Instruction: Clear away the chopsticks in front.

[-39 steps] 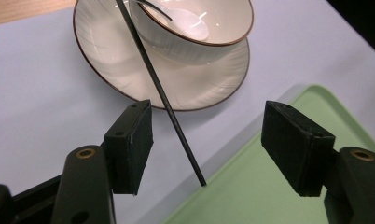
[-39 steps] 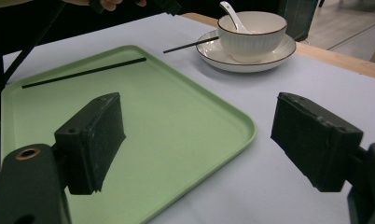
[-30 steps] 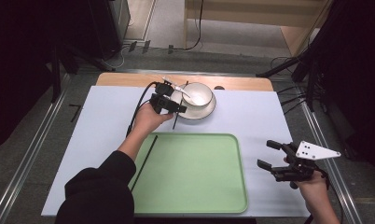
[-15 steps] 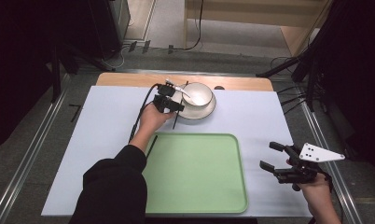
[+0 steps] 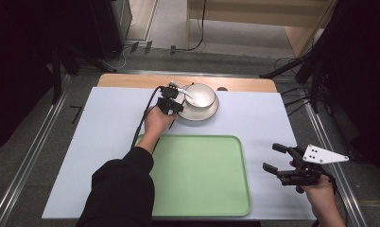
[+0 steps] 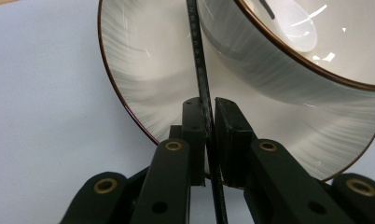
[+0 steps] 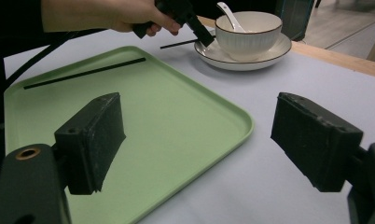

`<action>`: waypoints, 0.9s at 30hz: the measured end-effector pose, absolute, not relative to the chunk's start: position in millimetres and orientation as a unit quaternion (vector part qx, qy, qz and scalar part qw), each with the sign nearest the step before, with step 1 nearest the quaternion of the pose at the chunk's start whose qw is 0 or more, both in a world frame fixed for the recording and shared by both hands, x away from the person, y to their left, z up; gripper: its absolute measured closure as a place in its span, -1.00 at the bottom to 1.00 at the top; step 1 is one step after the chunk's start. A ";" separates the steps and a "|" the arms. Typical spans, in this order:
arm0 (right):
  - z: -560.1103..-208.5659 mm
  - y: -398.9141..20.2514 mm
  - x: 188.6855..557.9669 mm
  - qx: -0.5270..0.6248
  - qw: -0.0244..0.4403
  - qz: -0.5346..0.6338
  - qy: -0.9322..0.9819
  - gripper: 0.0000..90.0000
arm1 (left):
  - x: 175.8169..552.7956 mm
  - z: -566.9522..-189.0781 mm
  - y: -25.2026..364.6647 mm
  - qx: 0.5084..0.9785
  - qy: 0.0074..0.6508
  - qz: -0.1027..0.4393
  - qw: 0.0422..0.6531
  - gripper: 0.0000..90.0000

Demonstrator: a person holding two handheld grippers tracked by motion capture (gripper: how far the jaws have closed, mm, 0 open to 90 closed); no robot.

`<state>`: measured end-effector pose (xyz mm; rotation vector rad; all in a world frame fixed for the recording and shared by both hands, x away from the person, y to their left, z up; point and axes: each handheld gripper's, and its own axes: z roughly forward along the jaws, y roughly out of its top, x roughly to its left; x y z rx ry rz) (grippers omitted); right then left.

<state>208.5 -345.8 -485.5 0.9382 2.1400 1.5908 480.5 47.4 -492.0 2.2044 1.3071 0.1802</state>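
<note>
- Black and thin, the chopstick is pinched between the pads of my left gripper; its jaws have just been closing and now press on it from both sides.
- Its long axis runs straight away from my left fingers, over the rim of the saucer and up against the outer wall of the white bowl (a white spoon sits inside that bowl).
- From the right gripper view, the same stick pokes out sideways from the saucer's near edge, roughly level, with my left hand above it.
- A second chopstick already lies on the green tray, along the tray's far-left side, on the saucer's near side.
- My left gripper is at the saucer; my right gripper hangs well apart from it, past the tray's right edge, jaws spread wide with nothing between them.
- I judge the next move as a lift clear of the saucer rim, then a swing toward the tray, turning the stick to lie alongside its mate (a slip could tip it against the bowl).
</note>
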 end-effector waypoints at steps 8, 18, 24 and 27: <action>-485.2 -346.2 208.6 0.325 0.159 0.557 0.748 -0.61 | 482.9 -490.8 48.1 0.805 0.518 0.062 0.283 0.90; -485.1 -345.8 208.5 0.326 0.157 0.557 0.747 -0.61 | 486.9 -474.3 70.9 0.781 0.547 0.053 0.296 0.90; -484.8 -345.2 209.0 0.325 0.157 0.556 0.749 -0.61 | 480.1 -457.9 89.7 0.782 0.551 0.058 0.284 0.90; -484.9 -343.9 210.3 0.323 0.156 0.555 0.751 -0.61 | 473.8 -447.0 98.3 0.784 0.549 0.063 0.285 0.90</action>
